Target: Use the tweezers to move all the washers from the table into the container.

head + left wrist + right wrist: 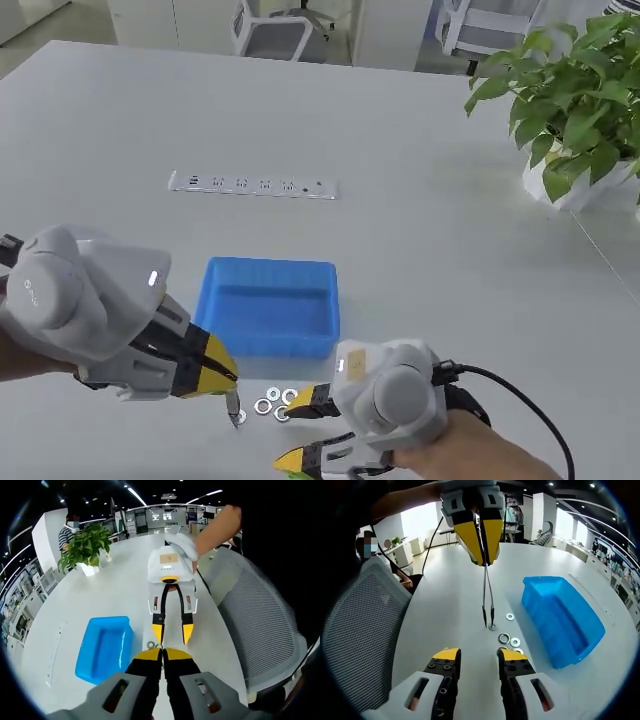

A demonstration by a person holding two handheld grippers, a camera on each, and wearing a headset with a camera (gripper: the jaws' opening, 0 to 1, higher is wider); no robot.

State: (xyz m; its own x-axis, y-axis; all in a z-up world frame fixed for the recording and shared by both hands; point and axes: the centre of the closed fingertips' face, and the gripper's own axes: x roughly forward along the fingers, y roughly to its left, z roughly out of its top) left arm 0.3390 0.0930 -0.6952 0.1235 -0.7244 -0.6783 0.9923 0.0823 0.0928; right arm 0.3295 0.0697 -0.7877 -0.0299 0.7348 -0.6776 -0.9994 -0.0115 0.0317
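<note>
White table (420, 200): power strip (253, 185), potted plant (575, 90); chairs (275, 38) beyond.

- The desk (400, 240) is plain pale grey-white, with no pattern.
- The container (270, 345) is bright blue all over, slightly glossy inside.
- The washers (504, 638) are shiny silver.
- The tweezers (487, 592) have thin silver-grey arms with dark tips.
- The left gripper (225, 375) has a light grey shell; its fingers (212, 362) are black with yellow ends.
- The right gripper (476, 655) is coloured the same: grey body, black fingers (444, 667), yellow tips.
- A black cable (520, 395) runs from the right gripper.
- The power strip (252, 185) is white with dark sockets.
- The plant (575, 90) has green leaves and stands in a white pot (580, 195).
- The chair (365, 630) has a grey mesh pattern.
</note>
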